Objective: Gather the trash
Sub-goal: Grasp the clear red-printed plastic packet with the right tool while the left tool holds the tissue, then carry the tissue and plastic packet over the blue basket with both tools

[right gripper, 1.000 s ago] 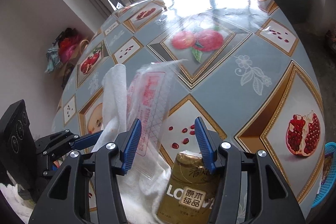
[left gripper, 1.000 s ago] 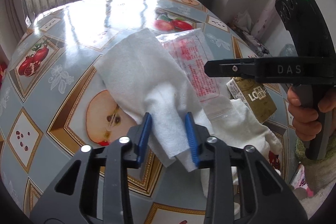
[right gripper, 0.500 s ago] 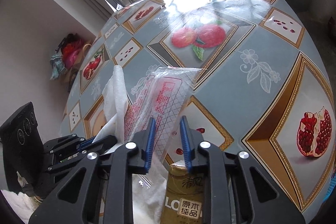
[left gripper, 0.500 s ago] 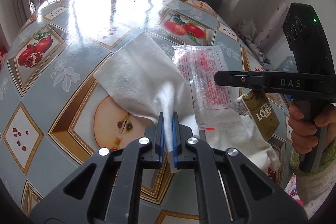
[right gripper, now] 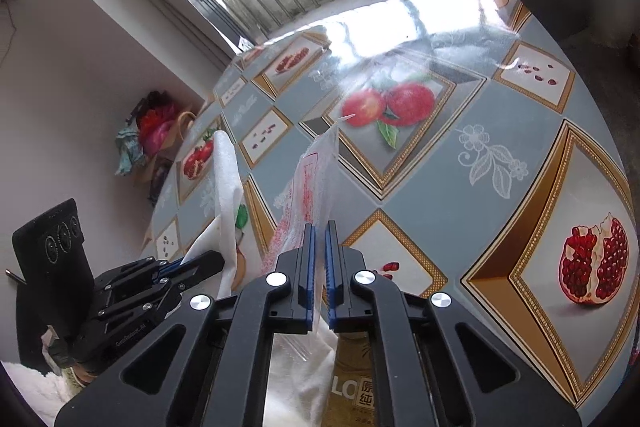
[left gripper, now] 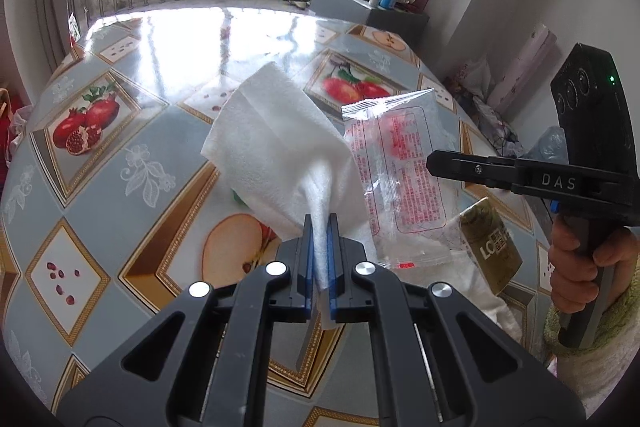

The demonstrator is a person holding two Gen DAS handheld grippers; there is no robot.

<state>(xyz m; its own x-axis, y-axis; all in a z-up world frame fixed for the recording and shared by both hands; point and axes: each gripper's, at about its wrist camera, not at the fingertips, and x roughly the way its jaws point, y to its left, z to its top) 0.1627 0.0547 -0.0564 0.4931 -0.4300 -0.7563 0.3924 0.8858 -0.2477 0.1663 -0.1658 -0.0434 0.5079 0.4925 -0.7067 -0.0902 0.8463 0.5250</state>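
Observation:
My left gripper is shut on a bunched corner of a white paper tissue, which hangs lifted above the table. To its right, a clear plastic wrapper with red print stands up from the table, pinched in my right gripper, which is shut on its lower edge. From the right wrist the tissue and the left gripper show at the lower left. A gold-green packet lies on a white cloth under the wrapper. A small green item peeks out below the tissue.
The round table has a glossy grey cover with fruit pictures. A grey cabinet with bottles stands beyond its far edge by a barred window. A person's hand holds the right gripper's handle. Bags lie on the floor at the left.
Both grippers closed, the left on the tissue and the right on the plastic wrapper. The tissue has been lifted off the table, and the wrapper now stands upright.

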